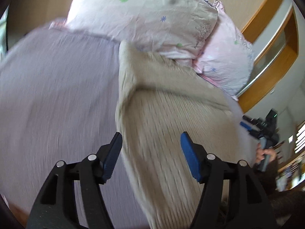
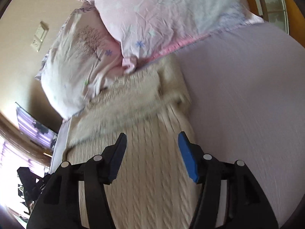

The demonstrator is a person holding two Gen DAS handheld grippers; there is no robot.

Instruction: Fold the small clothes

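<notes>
A beige ribbed knit garment (image 1: 171, 114) lies on the lilac bed sheet (image 1: 57, 85), its far part folded over near the pillows. My left gripper (image 1: 151, 139) is open and empty, hovering above the garment's near left edge. In the right wrist view the same garment (image 2: 144, 152) stretches away, with a folded, blurred band across its far part. My right gripper (image 2: 152, 139) is open and empty above the garment's middle. The right gripper also shows in the left wrist view (image 1: 247, 126), held by a hand at the bed's right edge.
Two pink floral pillows (image 1: 152, 19) (image 2: 162, 15) lie at the head of the bed, touching the garment's far end. A wooden frame (image 1: 276, 57) stands to the right. The lilac sheet (image 2: 247, 105) extends right of the garment. A wall switch (image 2: 39, 36) is on the beige wall.
</notes>
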